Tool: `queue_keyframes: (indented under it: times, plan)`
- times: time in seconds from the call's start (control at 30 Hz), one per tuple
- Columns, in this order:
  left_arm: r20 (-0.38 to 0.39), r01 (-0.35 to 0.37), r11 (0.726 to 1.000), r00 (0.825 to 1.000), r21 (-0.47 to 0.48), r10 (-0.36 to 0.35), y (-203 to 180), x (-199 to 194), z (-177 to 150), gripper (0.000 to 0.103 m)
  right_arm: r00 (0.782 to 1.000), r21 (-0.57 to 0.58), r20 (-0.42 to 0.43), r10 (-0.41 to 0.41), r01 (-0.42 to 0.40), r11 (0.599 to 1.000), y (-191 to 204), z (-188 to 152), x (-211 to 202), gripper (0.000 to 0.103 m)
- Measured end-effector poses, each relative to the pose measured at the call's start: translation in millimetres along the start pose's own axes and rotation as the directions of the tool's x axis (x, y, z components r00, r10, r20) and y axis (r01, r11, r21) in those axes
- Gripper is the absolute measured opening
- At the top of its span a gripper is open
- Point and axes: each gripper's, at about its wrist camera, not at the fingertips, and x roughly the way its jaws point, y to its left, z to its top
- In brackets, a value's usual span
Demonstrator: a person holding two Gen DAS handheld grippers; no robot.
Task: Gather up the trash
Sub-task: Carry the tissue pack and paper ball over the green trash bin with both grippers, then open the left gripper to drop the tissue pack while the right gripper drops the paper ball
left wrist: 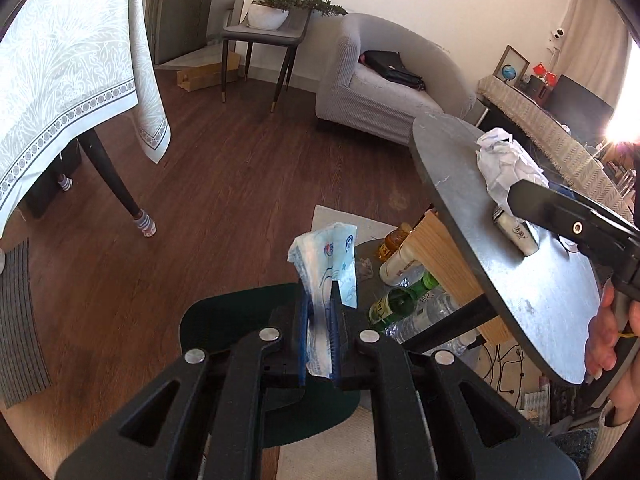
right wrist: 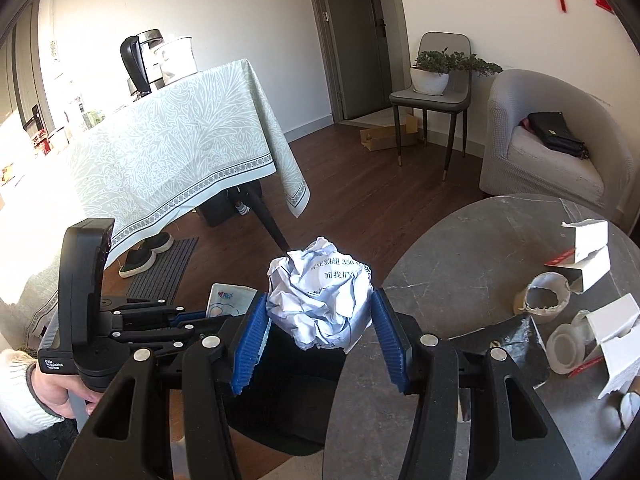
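My left gripper (left wrist: 320,308) is shut on a white and blue plastic wrapper (left wrist: 328,260), held over a dark green bin (left wrist: 224,312) on the floor. My right gripper (right wrist: 320,320) is shut on a crumpled ball of printed white paper (right wrist: 320,292), held at the left edge of the round grey table (right wrist: 460,248), above the dark bin (right wrist: 280,400). In the left wrist view the paper ball (left wrist: 504,160) and the right gripper's body (left wrist: 568,220) show above the table (left wrist: 452,152). In the right wrist view the left gripper (right wrist: 188,318) holds the wrapper (right wrist: 230,298).
On the table lie a cardboard tape core (right wrist: 544,300), a clear tape roll (right wrist: 568,348) and torn white boxes (right wrist: 588,252). Bottles (left wrist: 400,300) lie under the table. A cloth-covered table (right wrist: 180,140), a grey armchair (right wrist: 548,148), a chair with a plant (right wrist: 432,80) and shoes (right wrist: 144,256) stand around.
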Motion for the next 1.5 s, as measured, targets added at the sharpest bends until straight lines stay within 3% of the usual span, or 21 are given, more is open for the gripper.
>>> queue_keyframes:
  times: [0.5,0.67,0.77,1.03,1.33,1.5]
  plan:
    - [-0.156,-0.049,0.999,0.987,-0.022,0.045,42.6,35.2,-34.8,0.011,0.995,-0.038,-0.097,0.032,-0.036,0.999,37.4,-1.5,47.8,0.053]
    - [-0.177,-0.040,0.999,0.984,-0.029,0.034,51.1,38.4,-38.5,0.022,0.992,-0.046,-0.125,0.032,-0.038,0.998,43.7,-3.6,61.8,0.053]
    - [-0.151,-0.046,0.999,0.988,-0.024,0.041,53.8,31.6,-38.0,0.031,0.989,-0.052,-0.147,0.027,-0.035,0.998,47.1,-6.9,69.7,0.053]
    - [-0.033,-0.057,0.996,0.998,-0.064,0.055,71.2,1.4,-22.1,0.040,0.972,-0.075,-0.234,0.014,-0.032,0.997,55.0,-26.8,98.1,0.053]
    - [0.100,-0.055,0.993,0.993,-0.101,0.065,76.8,-41.1,6.1,0.037,0.946,-0.103,-0.324,0.019,-0.056,0.993,73.8,-50.5,126.5,0.053]
    - [0.149,-0.045,0.994,0.987,-0.102,0.060,75.2,-59.4,18.6,0.027,0.926,-0.112,-0.376,0.040,-0.088,0.990,86.2,-63.9,144.7,0.053]
